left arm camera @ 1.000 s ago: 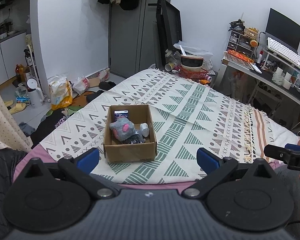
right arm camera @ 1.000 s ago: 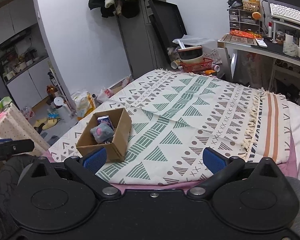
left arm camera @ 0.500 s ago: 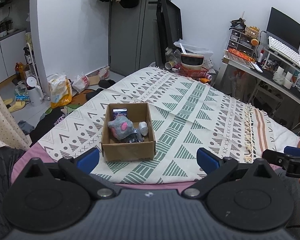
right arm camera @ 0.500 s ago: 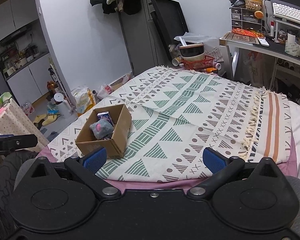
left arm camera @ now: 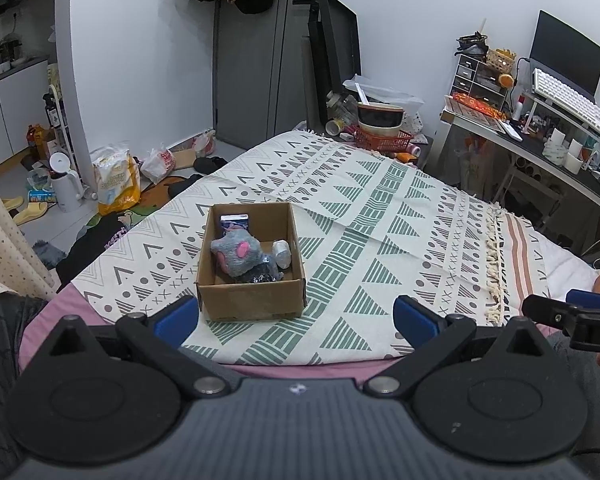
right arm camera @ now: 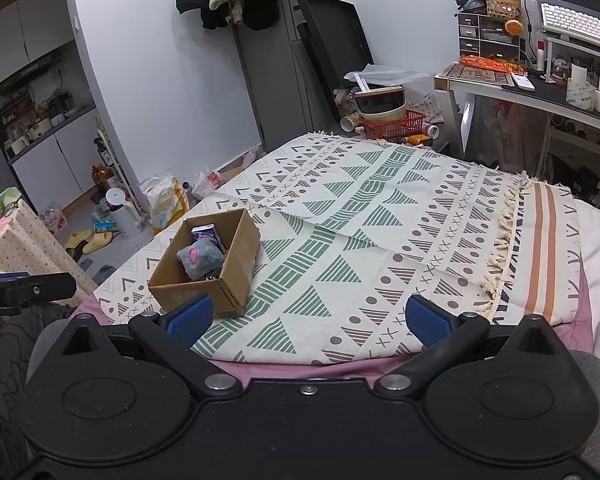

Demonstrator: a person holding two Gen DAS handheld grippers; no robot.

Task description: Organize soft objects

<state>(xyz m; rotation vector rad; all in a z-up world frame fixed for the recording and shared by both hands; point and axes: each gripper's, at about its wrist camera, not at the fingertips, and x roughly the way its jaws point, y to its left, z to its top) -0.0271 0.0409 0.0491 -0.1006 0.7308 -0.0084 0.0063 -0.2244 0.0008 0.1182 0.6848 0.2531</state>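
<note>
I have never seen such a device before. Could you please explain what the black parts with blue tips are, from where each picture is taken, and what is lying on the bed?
There is no robot here. A person holds one hand tool in each hand, and each tool carries a camera looking forward along its two fingers. The black parts with blue pads are those tools: the left gripper in one picture, the right gripper in the other. Both are open and hold nothing.

In front lies a bed with a patterned blanket. On it stands an open cardboard box. Inside is a grey plush toy with pink patches, a small purple carton, a small silvery wrapped object and something dark that I cannot identify.
</note>
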